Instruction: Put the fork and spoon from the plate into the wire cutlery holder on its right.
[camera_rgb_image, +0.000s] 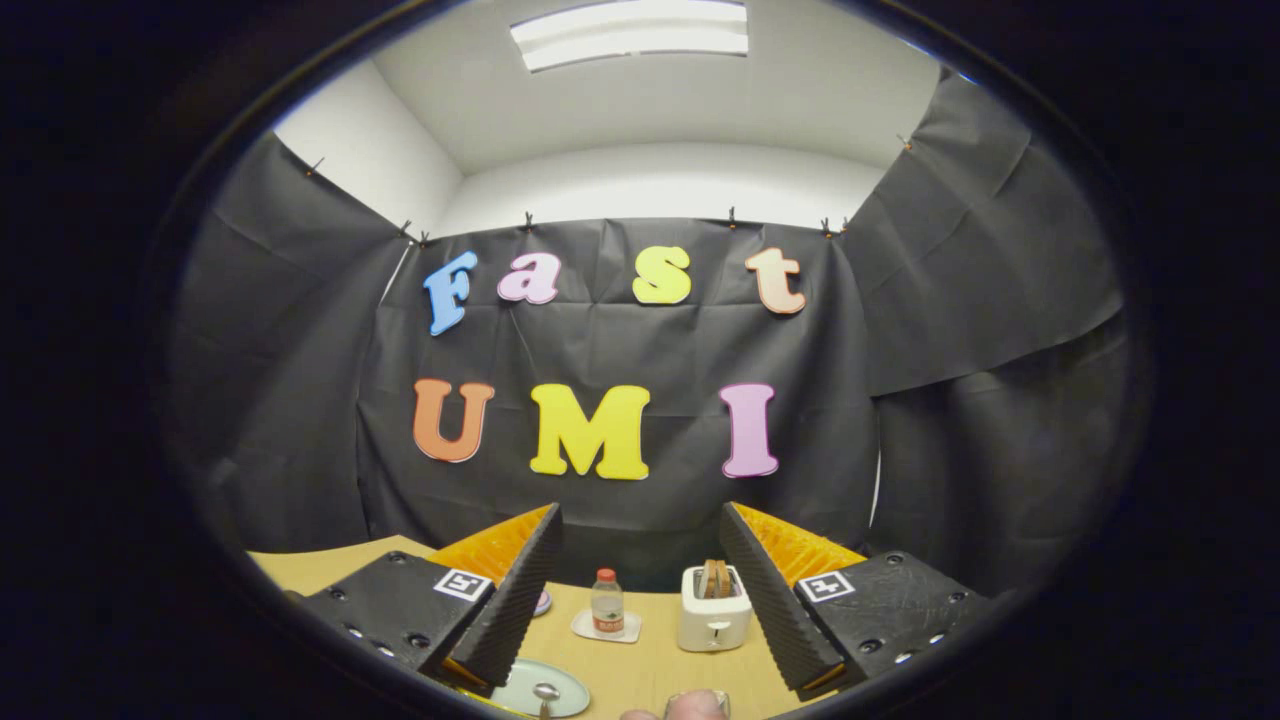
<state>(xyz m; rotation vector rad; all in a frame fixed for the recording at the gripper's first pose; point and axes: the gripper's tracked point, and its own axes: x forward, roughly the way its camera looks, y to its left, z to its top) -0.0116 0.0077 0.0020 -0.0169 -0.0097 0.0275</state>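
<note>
Pale wooden bench (640, 675) is carrying a plate (565, 685) low beneath the left finger, a spoon (545, 693) lying on it. Hand-held gripper (640, 590) is hanging wide open, holding nothing, aimed level above it, so reaching the spoon is likely calling for tipping downward and leftward.

Plate (545, 690) cut off at bottom, left side hidden behind left finger (515, 590). Spoon (545, 697): bowl showed, handle cut off. Fingertip (697, 706) of person cut at bottom, partly covering small shiny thing, too little visible to identify. Pink item (542, 601) mostly hidden behind left finger. Bottle (607, 604) label too small to read.
</note>
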